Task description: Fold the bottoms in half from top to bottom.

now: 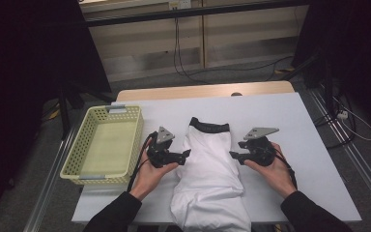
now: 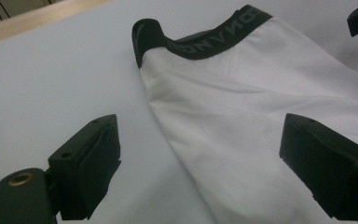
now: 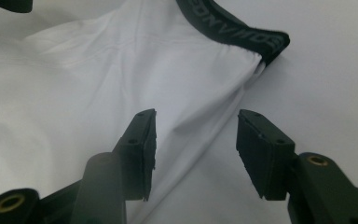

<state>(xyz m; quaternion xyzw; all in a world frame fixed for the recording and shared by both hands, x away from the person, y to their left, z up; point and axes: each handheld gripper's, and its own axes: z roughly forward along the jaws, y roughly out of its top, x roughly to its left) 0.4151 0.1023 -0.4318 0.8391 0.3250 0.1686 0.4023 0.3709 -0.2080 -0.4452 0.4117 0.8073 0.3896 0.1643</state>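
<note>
White garment [image 1: 210, 169] between both grippers; left gripper [image 1: 186, 157] jaws wide apart, right gripper [image 1: 233, 155] jaws apart, both straddling garment edges.

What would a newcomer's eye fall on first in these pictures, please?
The white garment with its black waistband lies mid-table, spilling over the near edge. The left gripper and right gripper, both open, flank it at its side edges. A pale yellow basket sits to the left.
</note>
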